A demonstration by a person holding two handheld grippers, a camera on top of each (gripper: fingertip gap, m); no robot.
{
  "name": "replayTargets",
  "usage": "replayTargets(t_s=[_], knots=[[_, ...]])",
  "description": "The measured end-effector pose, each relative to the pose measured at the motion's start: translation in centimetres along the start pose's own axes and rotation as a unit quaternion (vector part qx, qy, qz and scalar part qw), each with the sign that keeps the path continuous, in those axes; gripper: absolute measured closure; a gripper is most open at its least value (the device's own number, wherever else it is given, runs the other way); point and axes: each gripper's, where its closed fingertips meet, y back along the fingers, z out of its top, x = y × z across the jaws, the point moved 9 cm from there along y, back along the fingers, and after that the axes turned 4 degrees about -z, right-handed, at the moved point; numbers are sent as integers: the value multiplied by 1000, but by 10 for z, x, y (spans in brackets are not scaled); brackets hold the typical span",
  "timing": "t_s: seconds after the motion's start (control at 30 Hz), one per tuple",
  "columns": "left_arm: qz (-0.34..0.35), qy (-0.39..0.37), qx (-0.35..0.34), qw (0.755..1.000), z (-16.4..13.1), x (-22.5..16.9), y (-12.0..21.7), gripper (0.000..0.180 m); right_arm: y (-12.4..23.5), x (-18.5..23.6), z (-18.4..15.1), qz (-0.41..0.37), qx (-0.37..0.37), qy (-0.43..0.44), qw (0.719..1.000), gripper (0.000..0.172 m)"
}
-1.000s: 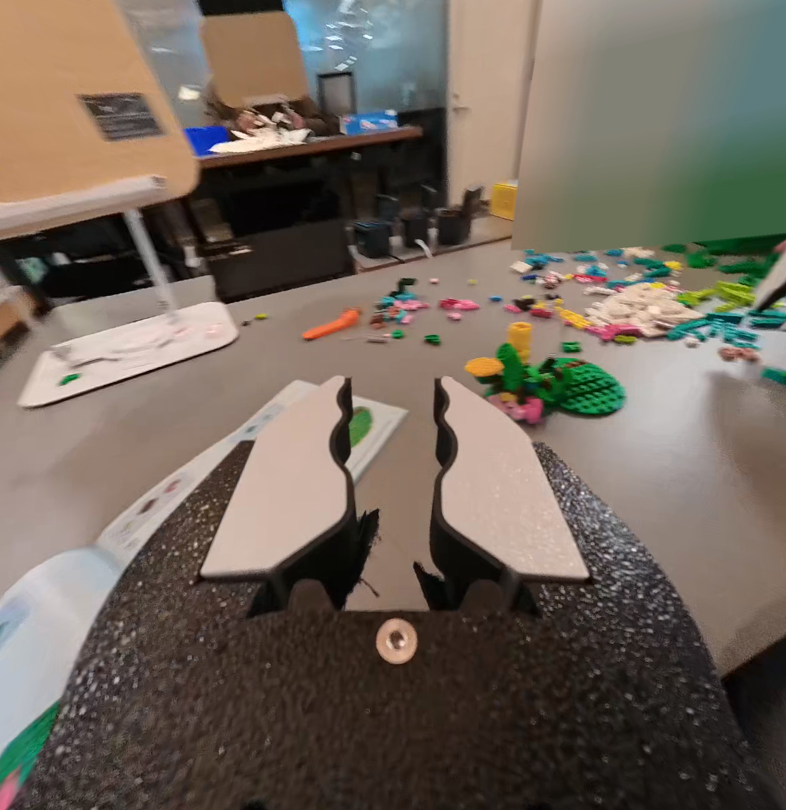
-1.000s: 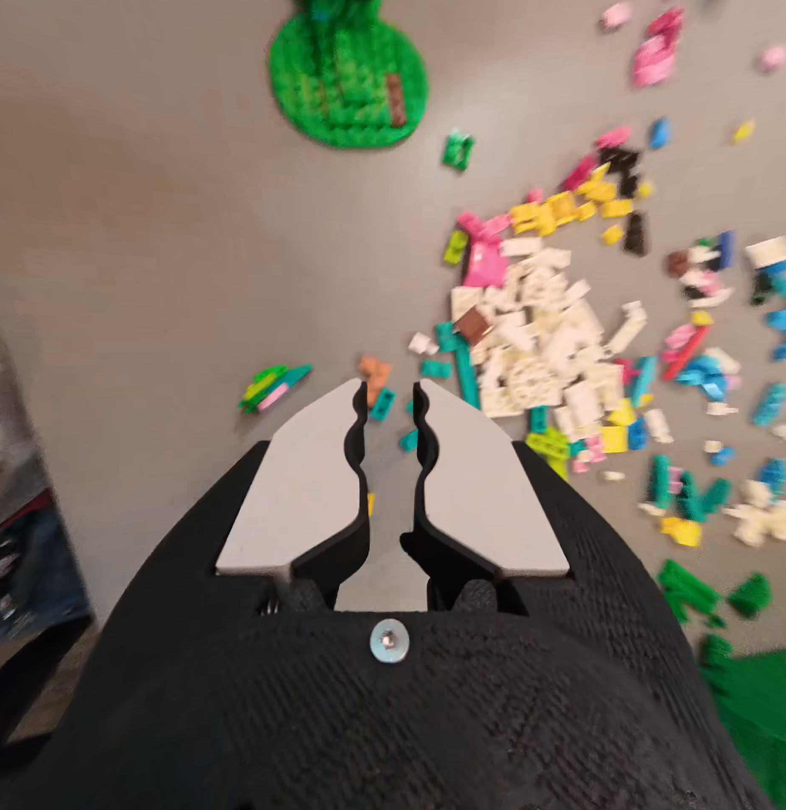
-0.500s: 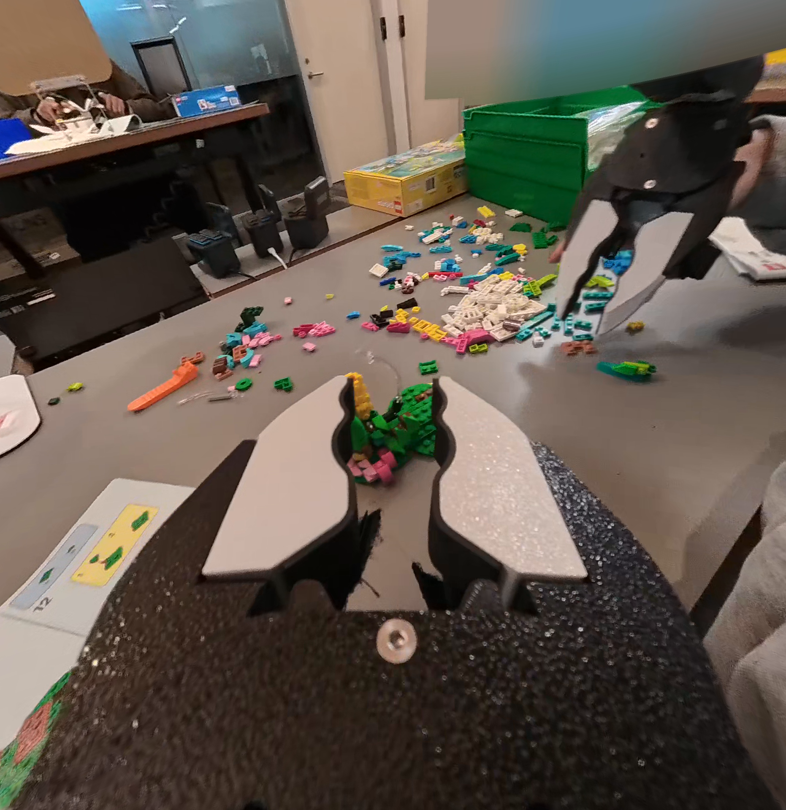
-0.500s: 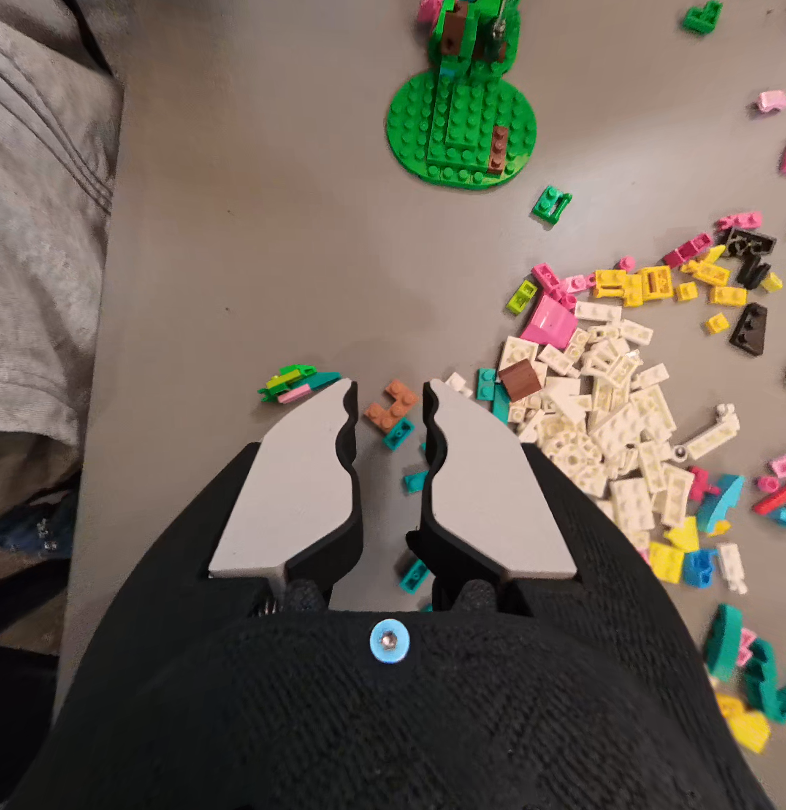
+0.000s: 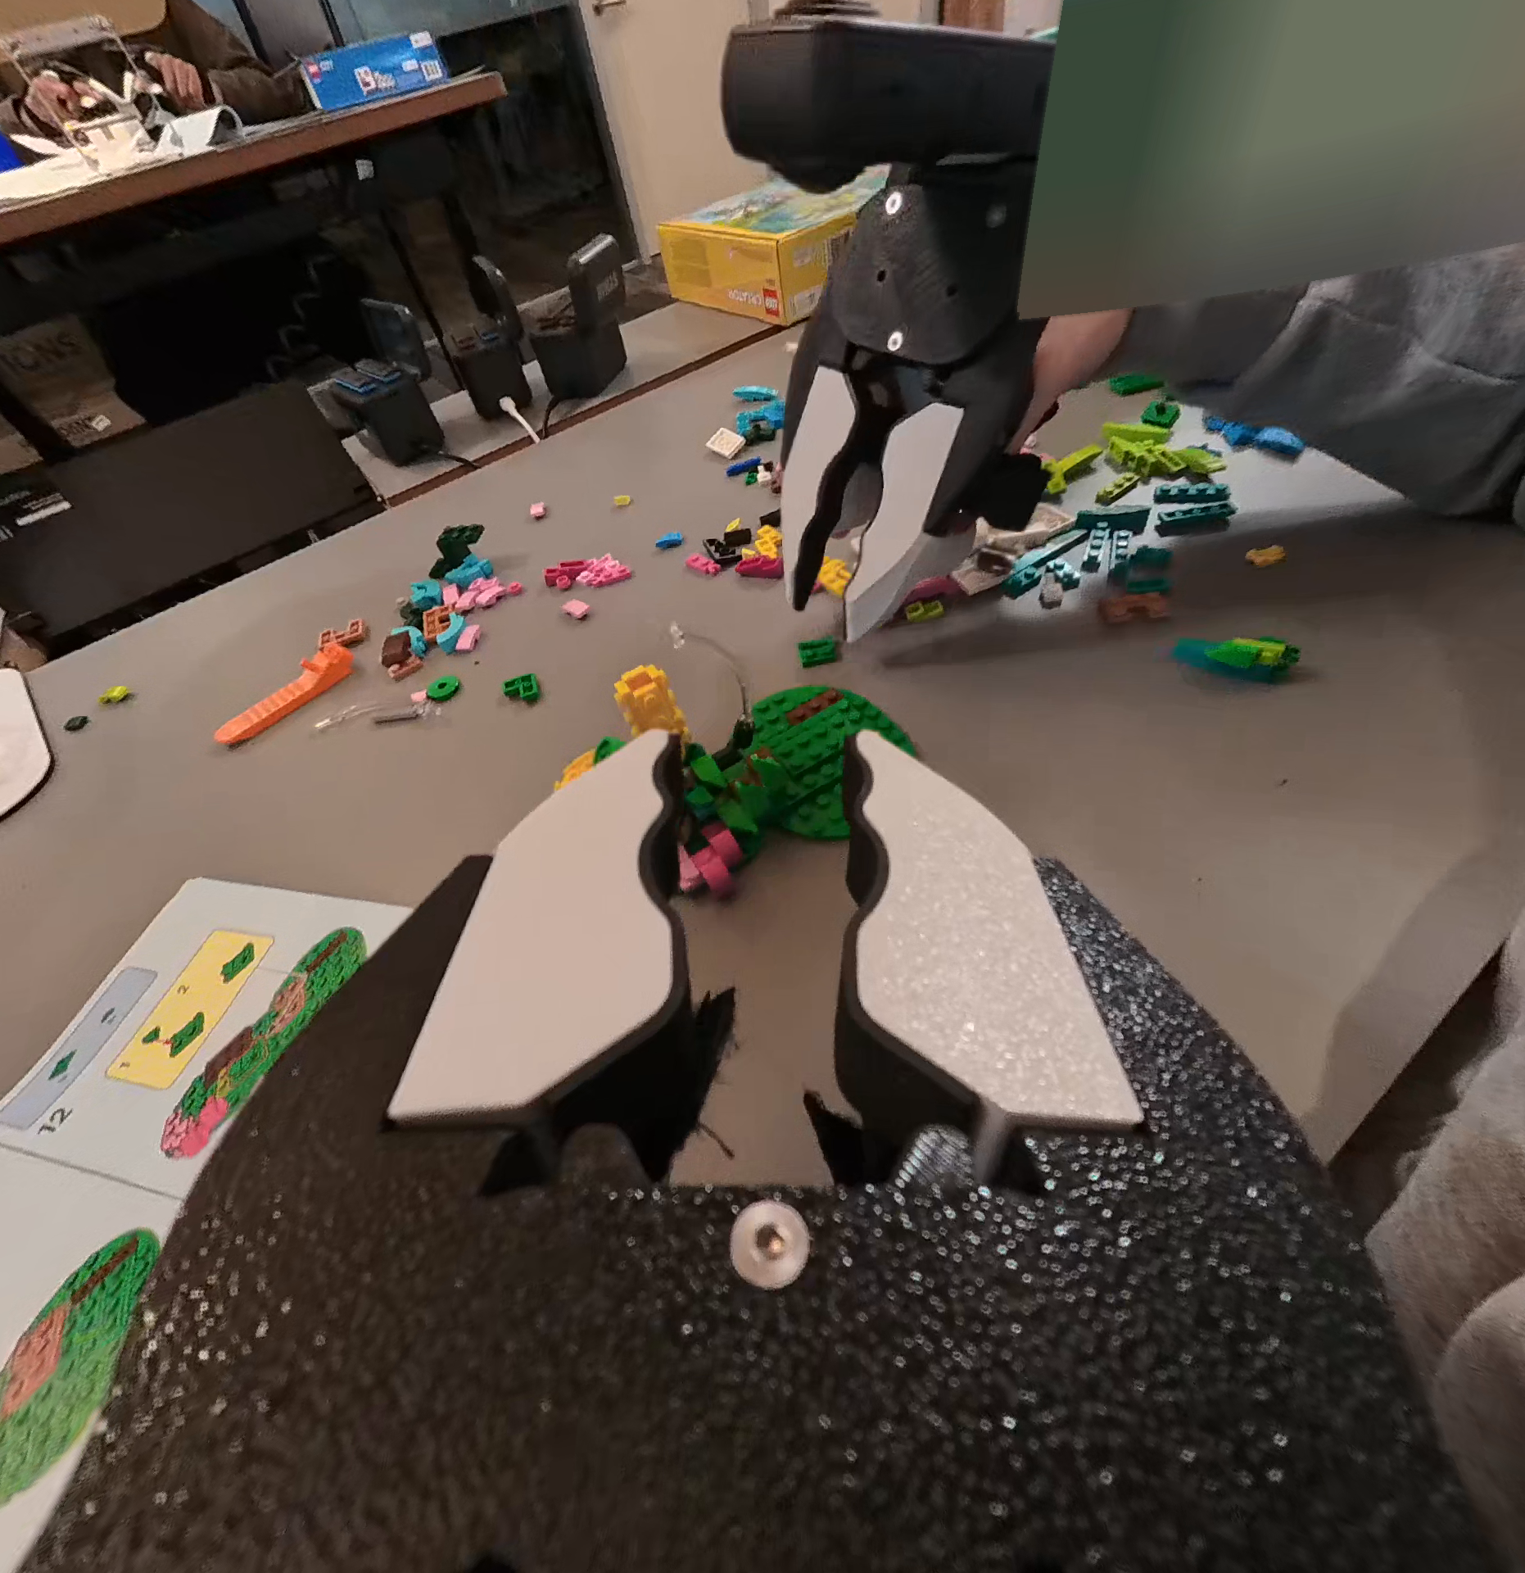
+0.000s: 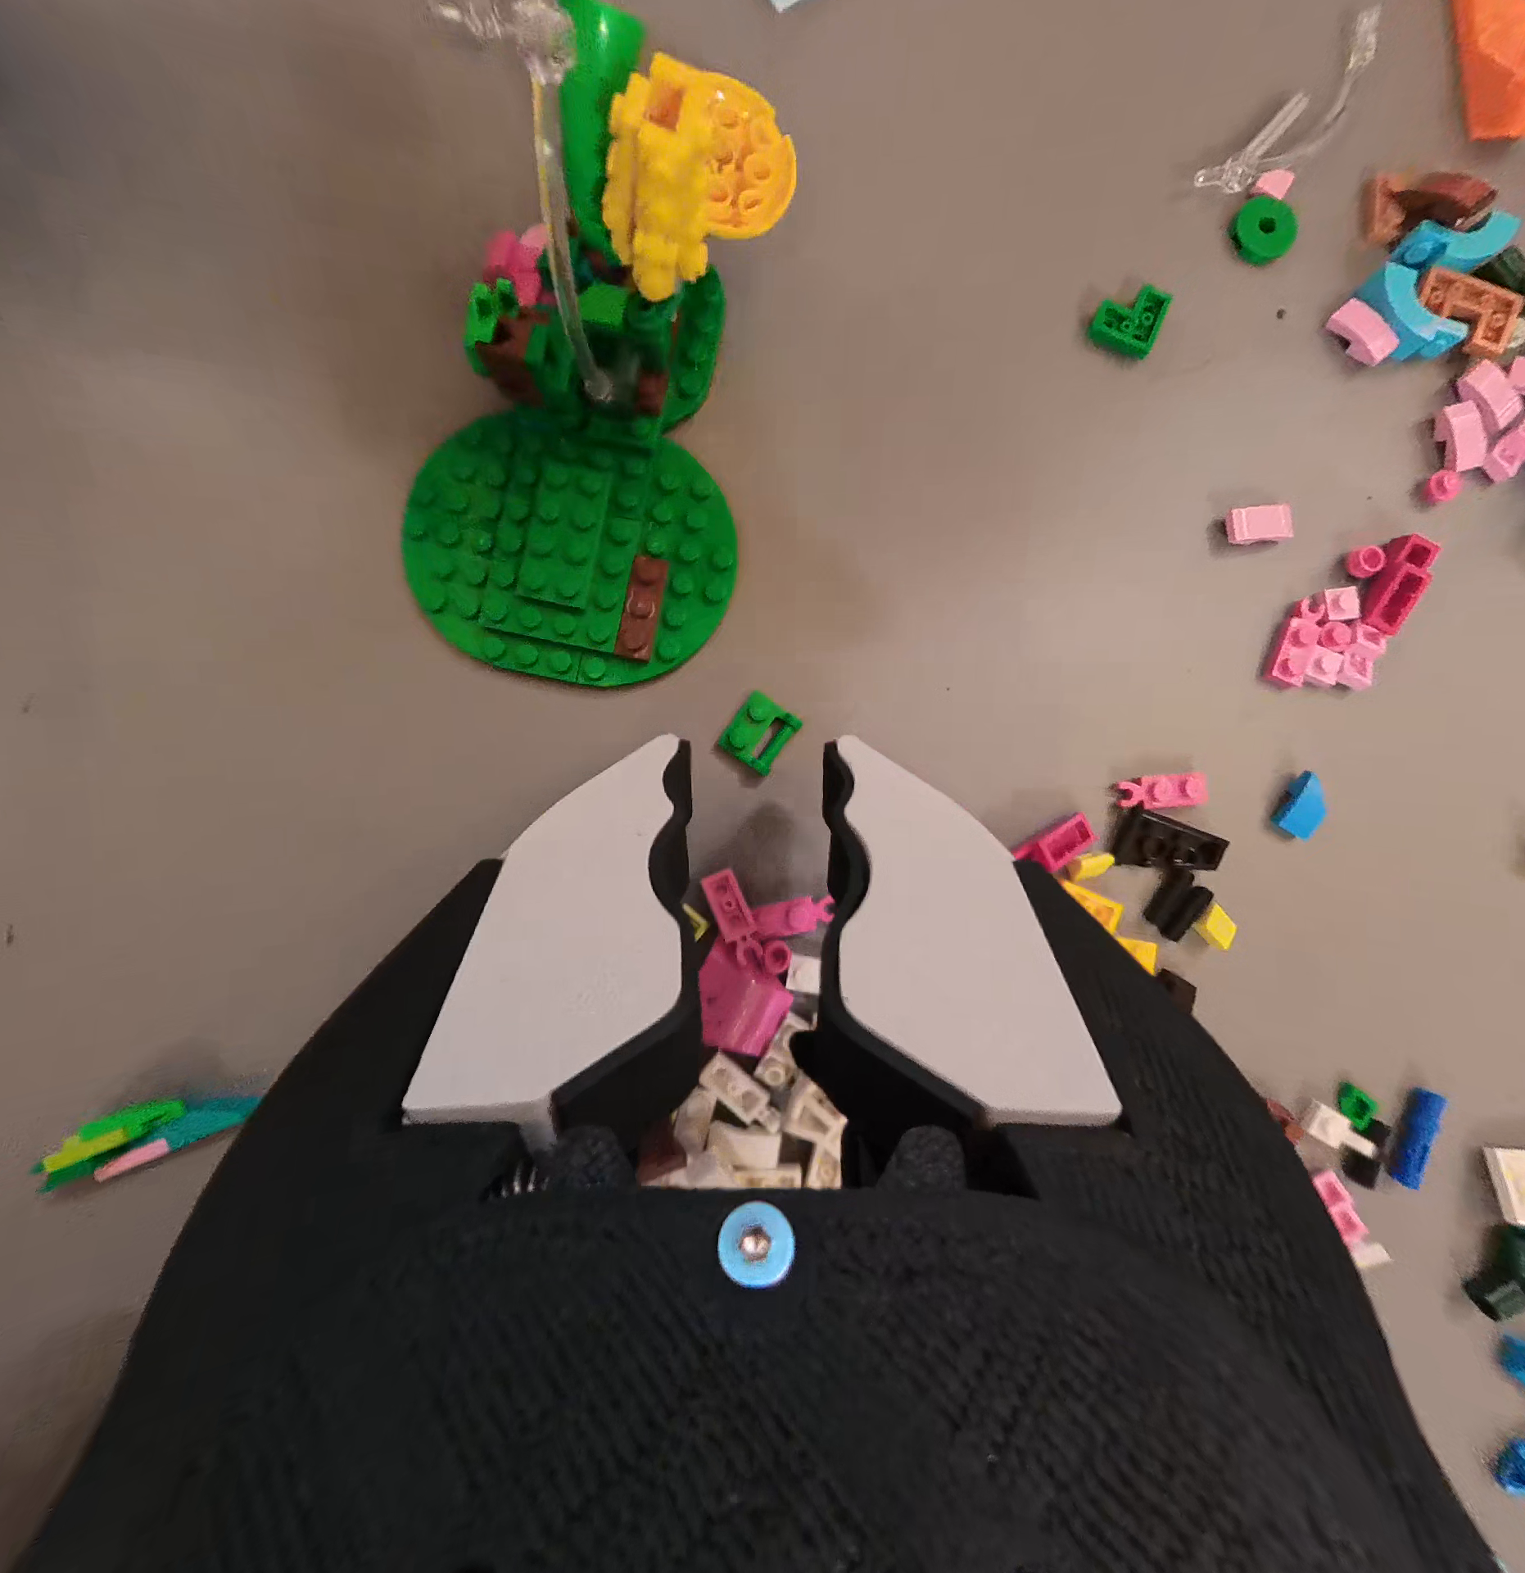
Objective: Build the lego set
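A brick model with a round green base and a yellow flower lies on the grey table. My left gripper is open, with the model's leafy, pink part just beyond and between its fingertips; the pads do not press on it. My right gripper is open and empty, pointing down at the table. A small green brick lies just past its fingertips, beside the model's base. In the left wrist view the right gripper hovers right over this brick.
Loose bricks in many colours are spread across the table, with a white and pink heap under my right gripper. An orange brick separator, an open instruction booklet and a small teal and green assembly lie around. A grey sleeve is at the right. My right fingertips sit around 15 centimetres from my left ones.
My left gripper swung right and closed in on the model. My right gripper moved from the white brick heap towards the small green brick by the model. Both stayed open.
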Motion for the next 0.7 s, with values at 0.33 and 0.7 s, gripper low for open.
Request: replayTargets(t_s=[0.33, 0.7], knots=[[0, 18, 0, 1000, -15, 7, 4, 144, -12, 1, 0, 7, 40, -50, 998, 150], [17, 54, -44, 997, -30, 29, 1, 143, -14, 2, 5, -7, 57, -69, 996, 157]])
